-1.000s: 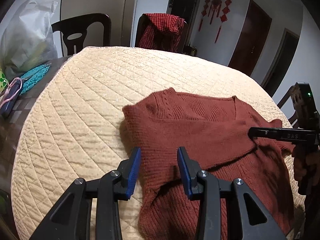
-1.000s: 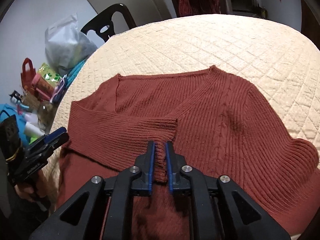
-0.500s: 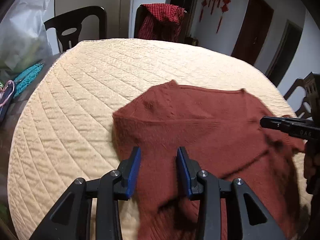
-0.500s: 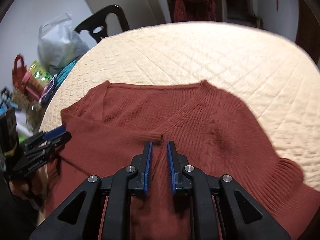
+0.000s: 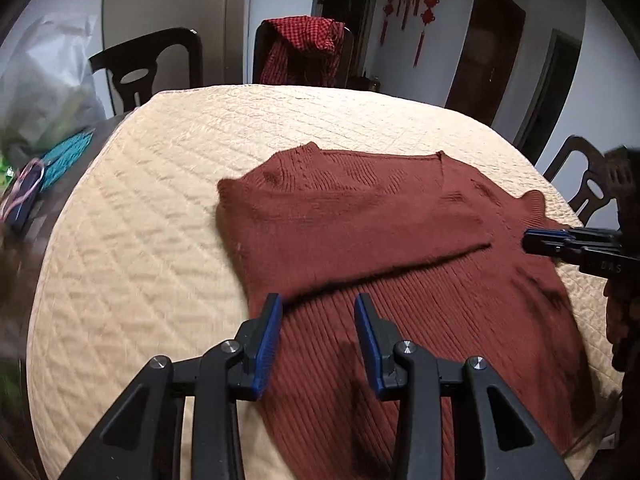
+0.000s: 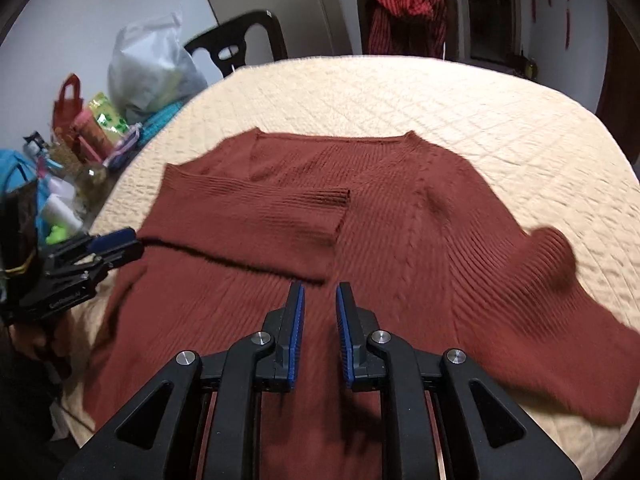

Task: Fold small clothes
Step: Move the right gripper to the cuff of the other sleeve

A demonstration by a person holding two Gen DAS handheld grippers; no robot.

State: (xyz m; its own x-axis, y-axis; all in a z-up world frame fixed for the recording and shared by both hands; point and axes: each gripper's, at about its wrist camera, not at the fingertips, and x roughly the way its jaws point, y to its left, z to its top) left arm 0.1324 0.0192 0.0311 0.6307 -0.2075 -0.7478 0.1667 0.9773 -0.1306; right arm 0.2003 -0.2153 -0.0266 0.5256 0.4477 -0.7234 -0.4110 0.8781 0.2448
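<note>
A rust-red knitted sweater lies flat, neck away from me, on the beige quilted table cover. One sleeve is folded across the chest, its cuff near the middle. The other sleeve spreads out to the right. My left gripper hovers open over the sweater's left edge, just below the folded sleeve, holding nothing. My right gripper hangs just short of the cuff, its jaws narrow and opening, with no cloth between them.
Dark chairs stand around the table; one at the back carries a red checked garment. A white plastic bag and several small items crowd the table's left side. Another chair stands at the right.
My right gripper has let go of the sleeve cuff and drawn back from it; the sleeve now rests across the chest. The left gripper has shifted sideways, still open.
</note>
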